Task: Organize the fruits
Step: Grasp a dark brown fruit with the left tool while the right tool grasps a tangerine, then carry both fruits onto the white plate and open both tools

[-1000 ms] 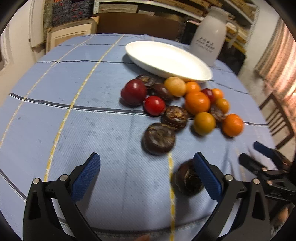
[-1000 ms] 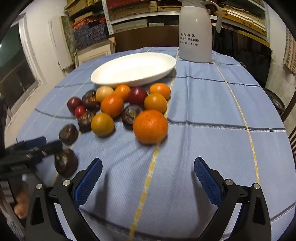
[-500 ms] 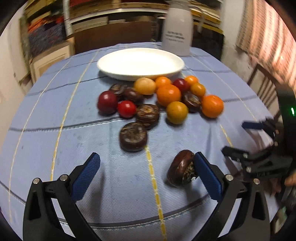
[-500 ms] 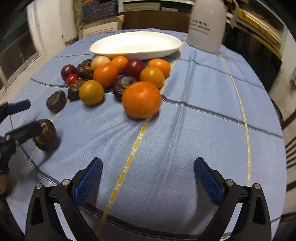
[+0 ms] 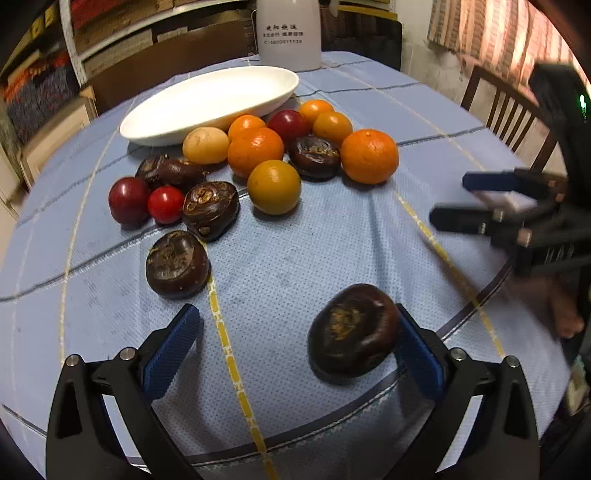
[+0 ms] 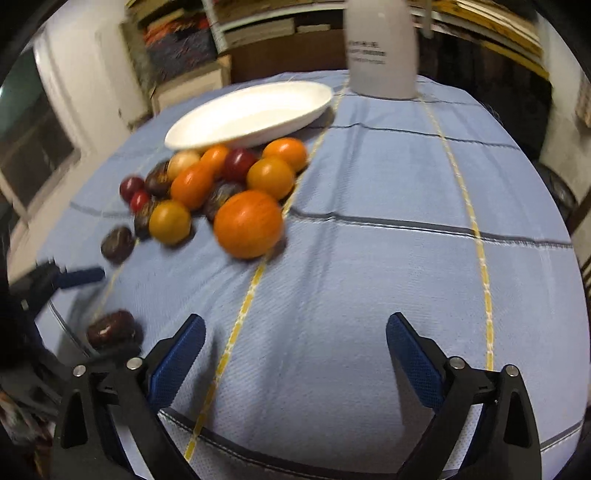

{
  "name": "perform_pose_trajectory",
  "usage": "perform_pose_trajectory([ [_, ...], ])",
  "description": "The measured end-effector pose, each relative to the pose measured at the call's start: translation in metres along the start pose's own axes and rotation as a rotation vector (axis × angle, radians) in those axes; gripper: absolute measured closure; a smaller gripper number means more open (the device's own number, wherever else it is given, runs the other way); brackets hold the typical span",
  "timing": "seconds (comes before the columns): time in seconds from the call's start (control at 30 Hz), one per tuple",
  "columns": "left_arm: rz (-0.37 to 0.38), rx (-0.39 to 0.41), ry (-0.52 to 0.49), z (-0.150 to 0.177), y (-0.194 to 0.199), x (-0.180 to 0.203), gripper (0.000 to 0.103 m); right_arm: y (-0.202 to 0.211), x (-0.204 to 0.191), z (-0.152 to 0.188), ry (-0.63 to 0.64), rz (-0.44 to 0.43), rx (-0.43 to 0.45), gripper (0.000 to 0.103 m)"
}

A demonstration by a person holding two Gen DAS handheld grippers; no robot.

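Left gripper (image 5: 295, 345) jaws wide apart, dark chestnut (image 5: 352, 330) at 4 o'clock between them, touching the right pad, lying on the blue tablecloth (image 5: 314, 251) near the table edge. Right gripper (image 6: 295, 350) jaws wide apart, nothing between. Fruit pile (image 5: 258, 158) at 12 o'clock, just beside the white plate (image 5: 210, 99). Big orange (image 6: 248, 223) at 11 o'clock in right view, blurred.

Home dining room that doubles as storage. Round table under a blue checked tablecloth (image 5: 332, 236), white serving dish (image 5: 207, 99) and white thermos jug (image 5: 288, 33) far ahead of the fingers, wooden dining chair (image 5: 506, 114) off to the right. Back wall: shelves (image 6: 258, 22) stacked with folded fabrics and boxes. Striped curtain (image 5: 491, 33) upper right, window (image 6: 26, 147) on the left.
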State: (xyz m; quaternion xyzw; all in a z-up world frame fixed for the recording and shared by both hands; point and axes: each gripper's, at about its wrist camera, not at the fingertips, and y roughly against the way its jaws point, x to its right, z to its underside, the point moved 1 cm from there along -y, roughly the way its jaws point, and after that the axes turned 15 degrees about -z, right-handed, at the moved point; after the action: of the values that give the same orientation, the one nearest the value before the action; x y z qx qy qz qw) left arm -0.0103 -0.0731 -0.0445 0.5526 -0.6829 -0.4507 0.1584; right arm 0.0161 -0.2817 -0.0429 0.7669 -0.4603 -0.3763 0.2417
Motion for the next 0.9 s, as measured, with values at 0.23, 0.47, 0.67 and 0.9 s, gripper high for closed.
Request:
perform_pose_trajectory([
  [0.23, 0.03, -0.002, 0.008, -0.005, 0.004, 0.008, 0.043, 0.006, 0.001, 0.001, 0.005, -0.003, 0.045, 0.011],
  [0.47, 0.055, 0.018, -0.012, 0.002, 0.012, 0.013, 0.066, 0.007, -0.001, 0.001, 0.002, -0.025, 0.057, 0.028],
  [0.67, 0.057, 0.038, 0.067, 0.013, 0.018, -0.017, 0.066, -0.004, -0.004, -0.003, 0.006, -0.053, 0.013, 0.053],
  [0.9, 0.042, 0.064, 0.235, 0.012, 0.012, -0.069, 0.066, -0.028, -0.019, -0.038, 0.018, -0.067, 0.009, 0.053],
])
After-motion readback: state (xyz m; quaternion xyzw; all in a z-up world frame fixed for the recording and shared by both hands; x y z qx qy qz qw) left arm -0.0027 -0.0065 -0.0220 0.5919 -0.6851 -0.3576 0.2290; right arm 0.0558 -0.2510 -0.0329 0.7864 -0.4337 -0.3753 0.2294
